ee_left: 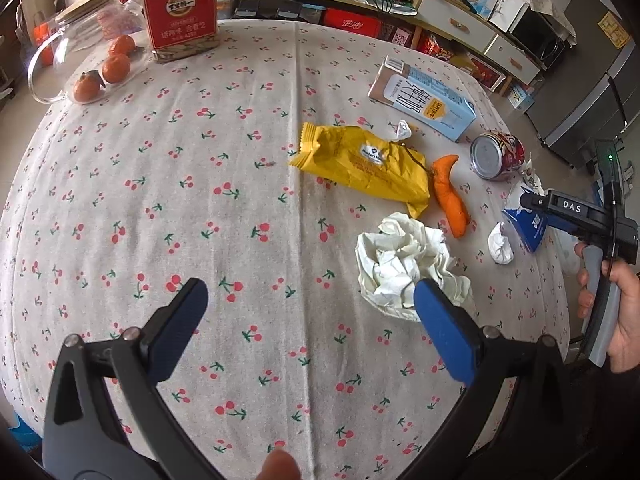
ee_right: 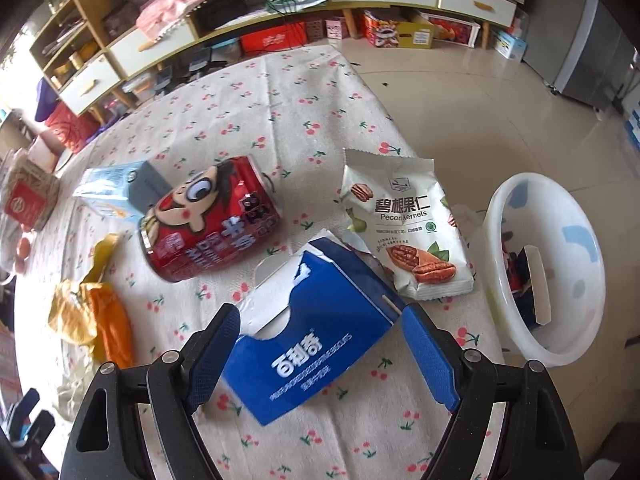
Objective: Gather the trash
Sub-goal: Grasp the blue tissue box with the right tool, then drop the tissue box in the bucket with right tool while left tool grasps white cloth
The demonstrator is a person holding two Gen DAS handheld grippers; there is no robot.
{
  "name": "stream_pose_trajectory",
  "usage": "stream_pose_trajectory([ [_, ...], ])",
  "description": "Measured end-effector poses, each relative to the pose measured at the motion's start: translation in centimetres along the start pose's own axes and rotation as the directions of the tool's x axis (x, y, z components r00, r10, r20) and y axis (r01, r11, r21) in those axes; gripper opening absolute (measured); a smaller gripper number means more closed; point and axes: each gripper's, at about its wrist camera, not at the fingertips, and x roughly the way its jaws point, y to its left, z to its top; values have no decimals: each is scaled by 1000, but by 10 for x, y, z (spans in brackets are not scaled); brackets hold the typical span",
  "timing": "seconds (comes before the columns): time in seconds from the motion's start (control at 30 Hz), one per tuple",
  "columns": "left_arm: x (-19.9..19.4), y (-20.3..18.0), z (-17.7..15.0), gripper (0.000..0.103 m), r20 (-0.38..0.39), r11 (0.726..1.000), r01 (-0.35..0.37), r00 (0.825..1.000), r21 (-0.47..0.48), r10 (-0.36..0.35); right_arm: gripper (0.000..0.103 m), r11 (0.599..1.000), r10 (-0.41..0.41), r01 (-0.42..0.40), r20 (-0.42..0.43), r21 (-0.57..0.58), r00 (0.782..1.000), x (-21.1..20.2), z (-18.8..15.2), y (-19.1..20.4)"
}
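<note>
My left gripper (ee_left: 310, 292) hangs open over the cherry-print cloth, its right finger at the edge of a crumpled white paper (ee_left: 404, 268). Beyond lie a yellow wrapper (ee_left: 368, 164), an orange peel (ee_left: 450, 196), a tipped red can (ee_left: 496, 154) and a light-blue milk carton (ee_left: 424, 100). My right gripper (ee_right: 322, 356) is open, straddling a torn blue box (ee_right: 316, 340) that lies flat on the cloth. A pecan bag (ee_right: 404, 224) lies just behind the box, with the red can (ee_right: 212, 220) to its left.
A white basin (ee_right: 592, 280) with some trash in it sits beyond the table's right edge. A small white wad (ee_left: 500, 244) lies near the box. A seed jar (ee_left: 180, 8), tangerines (ee_left: 116, 66) and a glass jug (ee_left: 80, 40) stand at the far left.
</note>
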Motion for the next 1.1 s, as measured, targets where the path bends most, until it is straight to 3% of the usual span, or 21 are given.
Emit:
stream_pose_trajectory([
  [0.07, 0, -1, 0, 102, 2, 1000, 3, 1000, 4, -3, 83, 1000, 3, -3, -15, 17, 1000, 7, 0, -4],
  [0.2, 0, -9, 0, 102, -3, 999, 28, 1000, 25, -28, 60, 999, 20, -19, -19, 34, 1000, 8, -4, -13],
  [0.27, 1, -14, -1, 102, 2, 999, 32, 999, 35, -32, 57, 998, 47, -47, -16, 39, 999, 4, -5, -16],
  [0.67, 8, -51, -4, 102, 21, 989, 99, 995, 108, -102, 52, 990, 138, -140, 51, 28, 989, -42, -26, -42],
  [0.8, 17, -59, -3, 94, 11, 987, 113, 993, 119, -115, 52, 988, 150, -152, 58, 25, 987, -47, -28, -48],
  [0.93, 26, -62, -4, 77, 1, 988, 95, 995, 122, -95, 52, 987, 161, -162, 60, 22, 985, -53, -35, -55],
  [1.1, 29, -62, -6, 68, 4, 990, 72, 997, 121, -73, 52, 986, 165, -166, 57, 21, 985, -53, -37, -59],
])
